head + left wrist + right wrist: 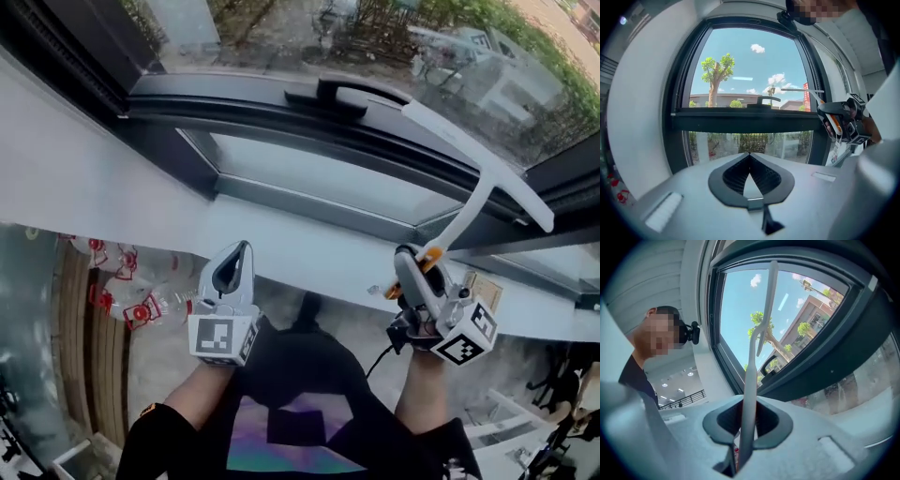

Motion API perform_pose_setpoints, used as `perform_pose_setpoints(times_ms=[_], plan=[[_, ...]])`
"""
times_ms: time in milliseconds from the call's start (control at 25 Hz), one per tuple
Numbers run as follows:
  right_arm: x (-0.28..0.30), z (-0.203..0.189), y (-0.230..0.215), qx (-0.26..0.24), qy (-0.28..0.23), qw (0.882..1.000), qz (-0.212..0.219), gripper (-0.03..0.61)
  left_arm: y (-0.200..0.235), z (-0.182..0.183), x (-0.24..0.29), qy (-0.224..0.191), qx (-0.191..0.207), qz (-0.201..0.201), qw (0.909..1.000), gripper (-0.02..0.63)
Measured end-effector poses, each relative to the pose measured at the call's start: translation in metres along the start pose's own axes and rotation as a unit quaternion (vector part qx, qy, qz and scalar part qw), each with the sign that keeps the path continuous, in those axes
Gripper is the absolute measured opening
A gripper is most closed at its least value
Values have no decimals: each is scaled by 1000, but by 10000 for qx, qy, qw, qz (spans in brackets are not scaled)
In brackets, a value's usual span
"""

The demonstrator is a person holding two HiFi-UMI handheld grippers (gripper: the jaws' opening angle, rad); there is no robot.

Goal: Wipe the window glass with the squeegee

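Outdoors shows bright through the window glass [309,37], a tall pane set in a dark window frame [281,112] with a white sill [112,187] below it. The squeegee [466,217] is a white T of slim plastic. Its long blade bar slants across the right of the pane near the frame, and I cannot tell whether its edge touches the glass. I judge it light and fairly stiff, with a smooth handle that could twist in a loose grip, while the blade lip is probably soft enough to fold if I lean too hard. The right gripper [417,267] has its two fingers clamped on the low end of the handle, by an orange section, and in the right gripper view the squeegee [751,380] rises straight out from between them. That low hold gives reach but little leverage, so I would press evenly and slowly. A dark latch handle [328,94] sits on the frame's cross rail, left of the blade, and I want to steer clear of it. The left gripper [239,255] hangs well apart to the left below the sill, its fingertips together on nothing.
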State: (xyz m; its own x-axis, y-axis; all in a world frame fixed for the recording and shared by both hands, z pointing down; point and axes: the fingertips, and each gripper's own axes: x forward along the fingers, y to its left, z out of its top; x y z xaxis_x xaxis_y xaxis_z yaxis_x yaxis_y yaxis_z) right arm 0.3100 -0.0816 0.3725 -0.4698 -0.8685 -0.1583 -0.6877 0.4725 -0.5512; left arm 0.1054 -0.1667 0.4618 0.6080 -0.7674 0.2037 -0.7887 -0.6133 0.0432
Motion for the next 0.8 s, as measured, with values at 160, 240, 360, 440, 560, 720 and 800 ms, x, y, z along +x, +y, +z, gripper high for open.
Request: perform_pose_setpoints(times_ms=[160, 240, 360, 440, 560, 720, 800], plan=[[6, -37, 9, 92, 404, 9991, -26, 25, 17, -16, -14, 251, -75, 311, 9992, 11], [11, -45, 13, -28, 494, 9988, -33, 26, 27, -18, -17, 275, -52, 431, 9987, 11], [21, -53, 25, -163, 573, 9982, 71, 25, 43, -19, -29, 301, -3, 627, 9976, 11], [28, -58, 36, -271, 599, 9977, 168, 25, 51, -20, -37, 298, 22, 708, 9970, 11], [36, -69, 57, -516, 654, 9962, 250, 25, 58, -25, -49, 265, 47, 675, 9974, 11], [43, -82, 80, -555, 661, 9960, 242, 25, 61, -28, -72, 211, 75, 575, 9981, 11], [43, -92, 89, -461, 638, 9967, 178, 25, 63, -30, -87, 144, 93, 540, 9984, 11]])
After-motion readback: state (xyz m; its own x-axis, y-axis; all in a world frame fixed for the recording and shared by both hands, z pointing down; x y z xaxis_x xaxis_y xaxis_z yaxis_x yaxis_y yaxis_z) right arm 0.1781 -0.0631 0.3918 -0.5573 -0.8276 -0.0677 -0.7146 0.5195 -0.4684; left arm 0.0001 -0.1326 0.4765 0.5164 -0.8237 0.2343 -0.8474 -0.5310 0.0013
